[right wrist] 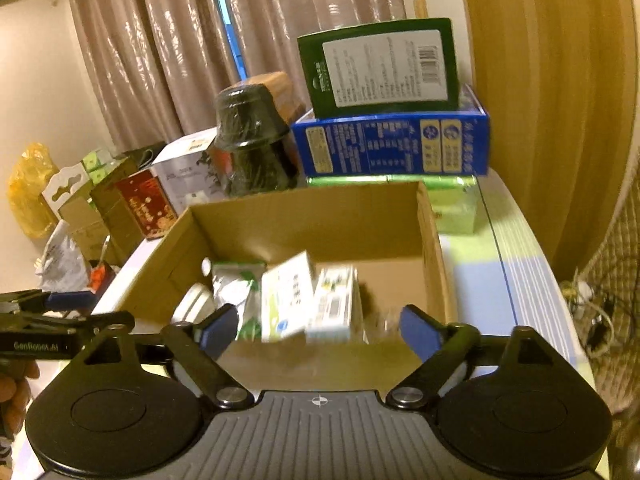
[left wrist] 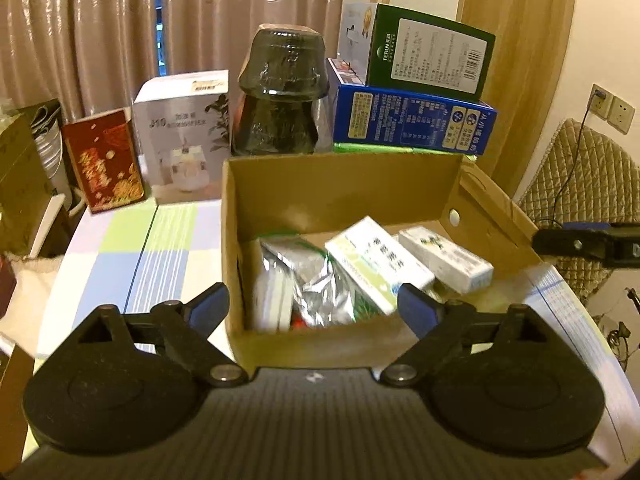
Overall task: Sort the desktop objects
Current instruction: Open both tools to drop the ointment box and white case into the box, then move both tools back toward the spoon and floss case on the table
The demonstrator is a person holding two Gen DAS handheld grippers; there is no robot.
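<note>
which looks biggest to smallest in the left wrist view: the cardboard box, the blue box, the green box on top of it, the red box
1. cardboard box, nearest the camera, which inflates it
2. blue box
3. green box and red box: they look alike in size, and the fisheye distortion makes ranking them unsure

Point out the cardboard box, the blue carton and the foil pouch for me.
cardboard box (left wrist: 344,184), left wrist view, inside of far wall
blue carton (left wrist: 412,120), left wrist view, printed front face
foil pouch (left wrist: 320,292), left wrist view, crinkled silver middle
</note>
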